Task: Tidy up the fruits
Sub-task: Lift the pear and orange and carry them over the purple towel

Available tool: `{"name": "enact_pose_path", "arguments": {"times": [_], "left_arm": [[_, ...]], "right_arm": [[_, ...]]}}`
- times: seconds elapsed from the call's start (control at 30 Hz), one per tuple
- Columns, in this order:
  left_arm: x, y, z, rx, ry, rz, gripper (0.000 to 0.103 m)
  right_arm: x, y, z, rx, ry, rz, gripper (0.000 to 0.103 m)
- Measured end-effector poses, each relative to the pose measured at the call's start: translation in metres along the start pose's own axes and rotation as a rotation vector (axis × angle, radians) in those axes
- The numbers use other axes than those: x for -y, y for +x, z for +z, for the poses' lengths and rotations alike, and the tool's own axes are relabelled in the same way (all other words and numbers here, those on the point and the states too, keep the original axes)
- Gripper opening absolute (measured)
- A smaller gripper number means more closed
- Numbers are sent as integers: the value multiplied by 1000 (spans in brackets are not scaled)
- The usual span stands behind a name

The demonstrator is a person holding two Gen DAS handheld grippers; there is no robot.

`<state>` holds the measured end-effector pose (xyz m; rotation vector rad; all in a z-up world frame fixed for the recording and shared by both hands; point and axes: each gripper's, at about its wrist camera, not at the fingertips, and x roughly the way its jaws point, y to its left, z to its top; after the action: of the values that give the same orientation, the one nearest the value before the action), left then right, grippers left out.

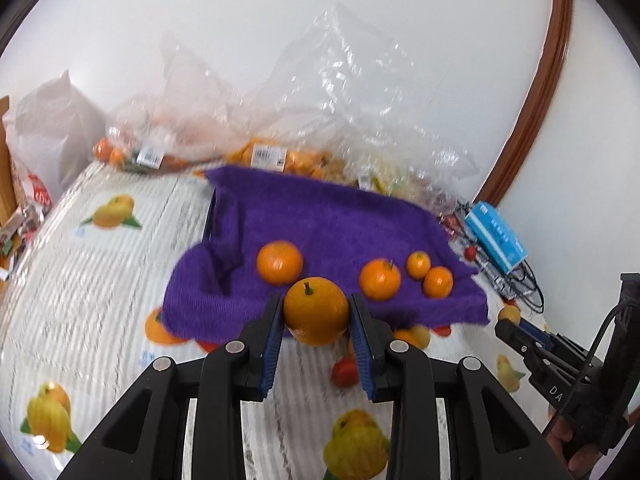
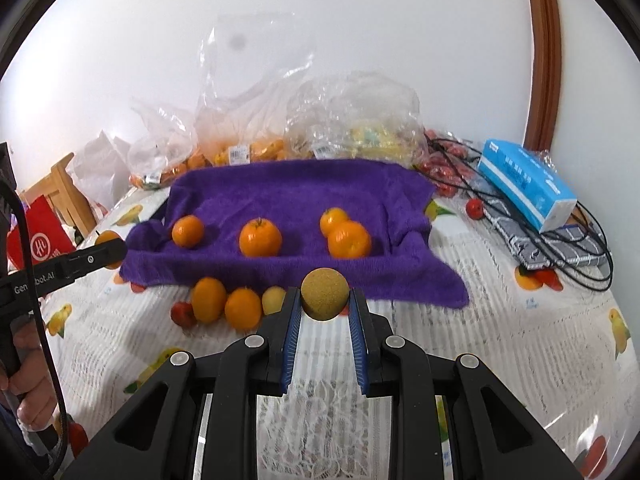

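My left gripper (image 1: 316,310) is shut on a large orange (image 1: 316,308) with a stem, held just above the near edge of the purple towel (image 1: 320,216). Several oranges lie in a row on the towel (image 2: 296,192): one at the left (image 2: 188,231), one in the middle (image 2: 260,237), two touching at the right (image 2: 349,239). My right gripper (image 2: 324,300) is shut on a small rough yellow-brown fruit (image 2: 324,295) in front of the towel. The left gripper also shows at the left of the right wrist view (image 2: 102,254).
Clear plastic bags of fruit (image 2: 248,132) stand behind the towel against the wall. A blue tissue box (image 2: 528,184), black cables (image 2: 576,240) and small red fruits (image 2: 475,208) lie at the right. The tablecloth (image 2: 500,340) has printed fruit. A wooden chair (image 2: 60,188) stands at the left.
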<state>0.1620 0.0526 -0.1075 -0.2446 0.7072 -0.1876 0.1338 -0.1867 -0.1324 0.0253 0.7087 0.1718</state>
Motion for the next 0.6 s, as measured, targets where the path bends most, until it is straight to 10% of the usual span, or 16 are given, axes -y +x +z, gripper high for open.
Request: {"name": "enact_pose_path", "arguments": {"times": [0.6], "left_arm": [[3, 31, 42, 63, 9, 32, 31]], "right_arm": [[-1, 27, 52, 75, 27, 7, 24]]}}
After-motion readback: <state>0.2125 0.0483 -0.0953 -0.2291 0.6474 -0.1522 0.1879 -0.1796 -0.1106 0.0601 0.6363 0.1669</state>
